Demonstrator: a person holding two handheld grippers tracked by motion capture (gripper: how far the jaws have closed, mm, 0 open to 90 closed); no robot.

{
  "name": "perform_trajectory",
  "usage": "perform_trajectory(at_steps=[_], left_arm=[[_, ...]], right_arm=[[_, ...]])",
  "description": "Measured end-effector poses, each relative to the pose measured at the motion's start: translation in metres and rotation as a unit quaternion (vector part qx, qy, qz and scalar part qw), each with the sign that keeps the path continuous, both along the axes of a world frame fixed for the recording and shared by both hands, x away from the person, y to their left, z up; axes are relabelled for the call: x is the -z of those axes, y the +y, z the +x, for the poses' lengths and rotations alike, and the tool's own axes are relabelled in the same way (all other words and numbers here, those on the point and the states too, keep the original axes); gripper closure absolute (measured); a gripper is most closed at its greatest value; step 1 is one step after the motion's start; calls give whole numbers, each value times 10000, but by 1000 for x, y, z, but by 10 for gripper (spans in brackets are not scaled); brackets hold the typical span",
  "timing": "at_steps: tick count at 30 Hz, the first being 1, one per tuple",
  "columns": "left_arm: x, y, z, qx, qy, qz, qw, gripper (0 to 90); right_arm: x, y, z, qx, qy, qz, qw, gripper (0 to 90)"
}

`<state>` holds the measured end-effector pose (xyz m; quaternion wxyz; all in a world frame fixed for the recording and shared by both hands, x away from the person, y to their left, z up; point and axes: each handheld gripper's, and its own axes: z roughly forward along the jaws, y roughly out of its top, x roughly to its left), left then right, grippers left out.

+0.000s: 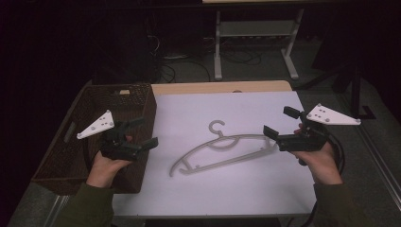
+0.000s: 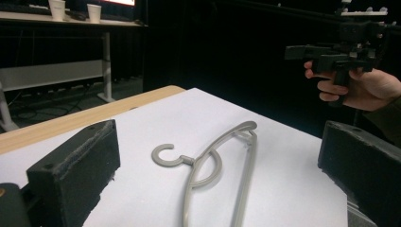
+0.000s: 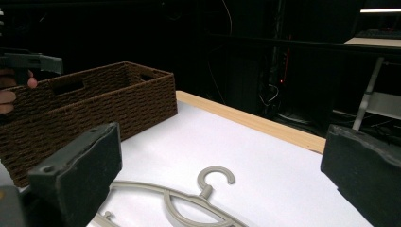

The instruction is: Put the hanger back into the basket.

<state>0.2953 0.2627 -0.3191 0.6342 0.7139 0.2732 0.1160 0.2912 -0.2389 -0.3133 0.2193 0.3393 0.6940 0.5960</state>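
Hanger (image 1: 222, 151) first: I see the grey plastic hanger lying flat on the white sheet that covers the desk (image 1: 265, 198), near the middle and a little toward my near edge. Its long axis runs on a slant, from a low end toward the near-left up to a high end toward the right edge, and the hook (image 1: 216, 127) points away from me toward the far edge.

That right end is what the coming move turns on, as I judge it. My right gripper (image 1: 280, 126) hovers just beside it, and from above its lower jaw seems to overlap the tip of the hanger's arm, though I cannot tell whether it touches or hangs above it. In the right gripper view the hanger (image 3: 189, 203) lies low between the two jaws, with the hook (image 3: 215, 177) ahead of them, so the thing sits in front of and below the pads.

My left gripper (image 1: 142, 132) is farther off, over the right wall of the brown woven basket (image 1: 71, 156) at the left edge of the desk. From its own view the hanger (image 2: 222, 165) stretches away across the sheet, hook (image 2: 166, 156) to its left.

Both sets of jaws stand wide apart and hold nothing. The right hand is the nearer one.
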Motion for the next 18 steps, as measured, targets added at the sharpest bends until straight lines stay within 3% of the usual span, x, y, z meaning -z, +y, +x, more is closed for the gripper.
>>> perform_trajectory(at_steps=[10, 18], left_arm=[[-1, -20, 3, 145, 113, 323, 9993, 0], [-4, -42, 6, 320, 113, 366, 9988, 0]], right_arm=[[2, 2, 2, 73, 138, -204, 9997, 0], [6, 9, 5, 22, 276, -399, 9988, 0]])
